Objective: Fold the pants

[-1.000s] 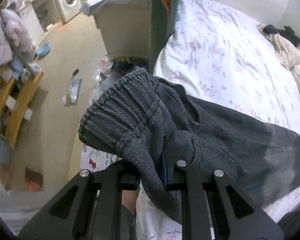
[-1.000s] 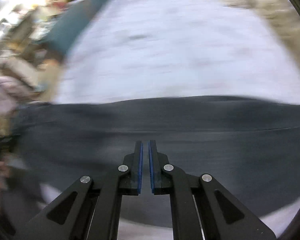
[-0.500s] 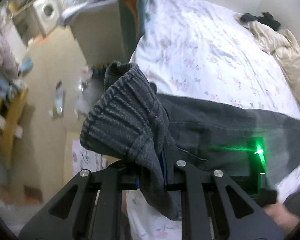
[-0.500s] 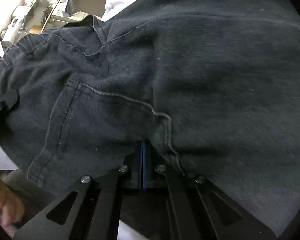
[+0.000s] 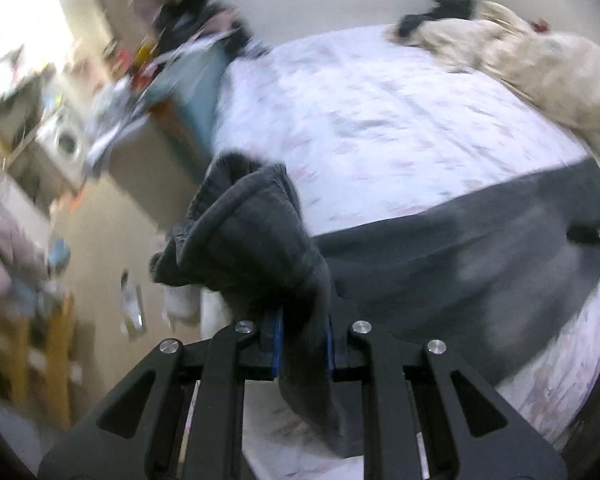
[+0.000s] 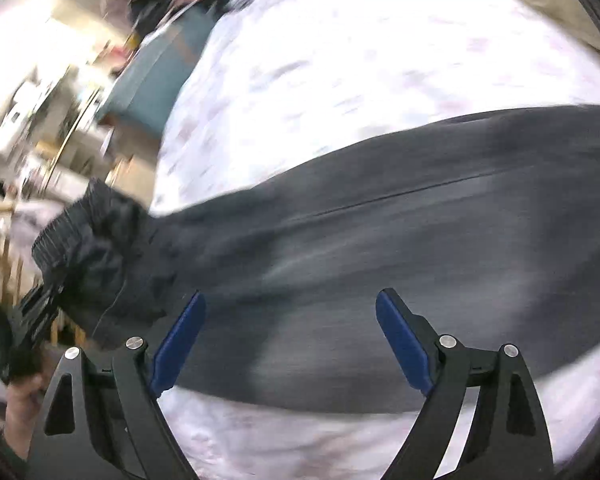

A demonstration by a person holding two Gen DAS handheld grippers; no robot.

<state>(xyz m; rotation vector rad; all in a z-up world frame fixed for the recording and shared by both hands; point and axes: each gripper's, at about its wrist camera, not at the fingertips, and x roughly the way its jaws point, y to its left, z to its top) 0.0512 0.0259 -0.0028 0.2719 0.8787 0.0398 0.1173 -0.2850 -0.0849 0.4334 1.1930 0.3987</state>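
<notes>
Dark grey pants [image 5: 440, 264] lie stretched across the near edge of the floral bed sheet [image 5: 380, 120]. My left gripper [image 5: 303, 340] is shut on the ribbed waistband [image 5: 244, 224] and holds it bunched up above the bed's left corner. My right gripper [image 6: 290, 332] is open and empty, hovering just above the pants' leg [image 6: 380, 248], with blue pads [image 6: 180, 340] spread wide. The left gripper also shows at the left of the right wrist view [image 6: 32, 320], holding the waistband [image 6: 84, 240].
A beige blanket [image 5: 540, 68] is heaped at the far right of the bed. A teal-edged cabinet [image 5: 188, 92] stands left of the bed. The floor at left holds litter [image 5: 132, 312], a washing machine [image 5: 66, 140] and a wooden rack [image 5: 56, 356].
My right gripper has opened wide and lifted off the pants. My left gripper keeps its hold on the waistband and has tilted up with it; both views are motion-blurred.
</notes>
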